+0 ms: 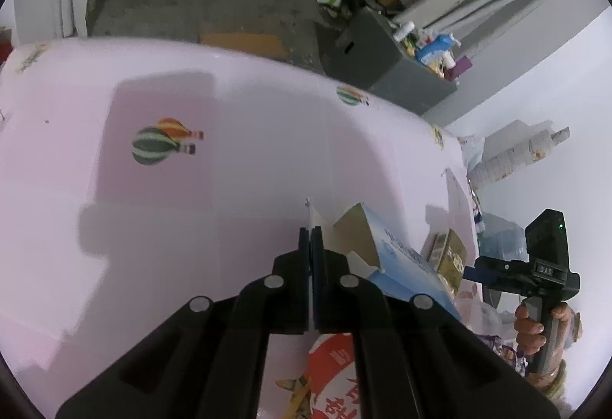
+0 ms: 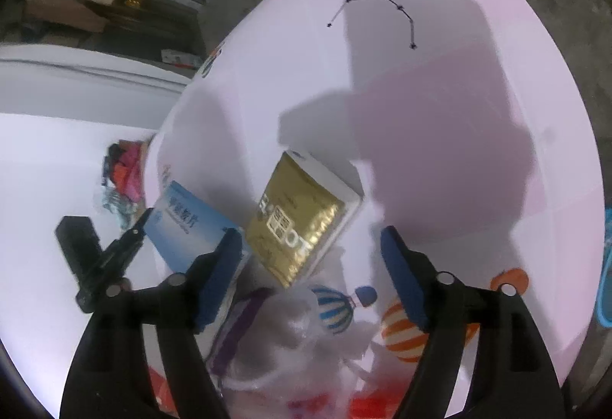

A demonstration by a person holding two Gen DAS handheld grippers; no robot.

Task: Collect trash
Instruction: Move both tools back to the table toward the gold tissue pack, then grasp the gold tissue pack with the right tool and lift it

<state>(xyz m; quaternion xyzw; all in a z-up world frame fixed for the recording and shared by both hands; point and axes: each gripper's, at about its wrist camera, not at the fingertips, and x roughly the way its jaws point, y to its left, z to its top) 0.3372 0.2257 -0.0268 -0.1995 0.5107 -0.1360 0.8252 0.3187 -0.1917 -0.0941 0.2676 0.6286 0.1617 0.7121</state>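
Note:
My left gripper (image 1: 310,231) is shut on a thin white edge of a red-and-white plastic bag (image 1: 329,361) that hangs under it. Just right of it, a blue-and-white carton (image 1: 386,258) lies on the pink tablecloth (image 1: 191,208) with its flap open, and a gold box (image 1: 451,258) lies beyond. In the right wrist view my right gripper (image 2: 310,233) stands open over the gold box (image 2: 302,224), with its pads clear of the box. The blue carton (image 2: 183,220) touches the left finger, and the left gripper (image 2: 143,218) pokes in from the left. Clear crumpled plastic (image 2: 298,335) lies below.
A grey bin (image 1: 390,74) full of bottles and packets stands off the table's far edge. White bottles and wrappers (image 1: 512,155) lie at the right. A hand (image 1: 531,327) holds the right gripper's handle. A blue container (image 2: 606,289) sits past the table's right edge.

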